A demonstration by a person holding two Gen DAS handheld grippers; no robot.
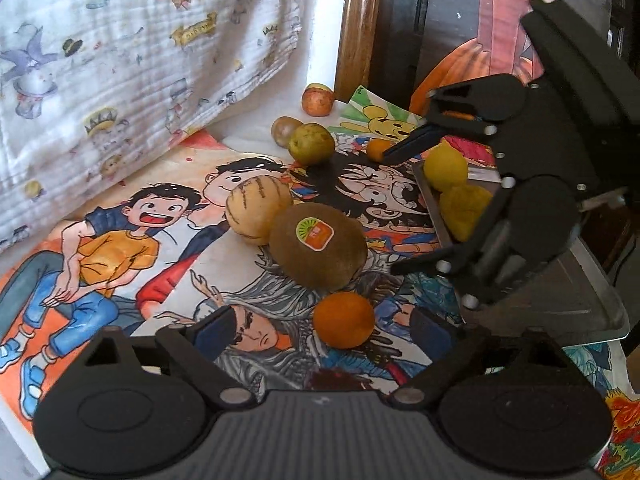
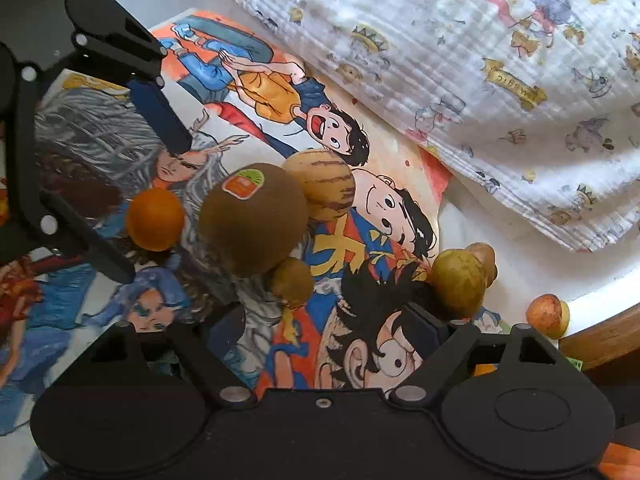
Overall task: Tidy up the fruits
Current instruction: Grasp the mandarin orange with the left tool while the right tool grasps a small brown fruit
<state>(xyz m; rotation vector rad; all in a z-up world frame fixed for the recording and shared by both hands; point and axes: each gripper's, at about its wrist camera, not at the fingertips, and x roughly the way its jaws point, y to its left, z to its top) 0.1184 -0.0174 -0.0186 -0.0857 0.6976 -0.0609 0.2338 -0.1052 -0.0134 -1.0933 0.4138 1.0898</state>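
Fruits lie on cartoon posters. A kiwi with a sticker (image 1: 318, 246) (image 2: 253, 218) sits mid-table beside a striped tan fruit (image 1: 258, 208) (image 2: 322, 184) and an orange (image 1: 344, 319) (image 2: 155, 219). A small kiwi (image 2: 292, 282) lies just ahead of my right gripper. My left gripper (image 1: 324, 330) is open, with the orange between its fingertips. My right gripper (image 2: 330, 326) is open and empty; in the left wrist view it (image 1: 394, 210) hovers beside the metal tray (image 1: 560, 292), which holds two yellow fruits (image 1: 446, 168).
Farther off lie a green-brown fruit (image 1: 311, 143) (image 2: 458, 280), a brown fruit (image 1: 285, 130), a red apple (image 1: 318, 100) (image 2: 548, 315) and a small orange (image 1: 378, 149). A printed white cloth (image 1: 140, 60) borders the posters. A wooden frame (image 1: 356, 28) stands behind.
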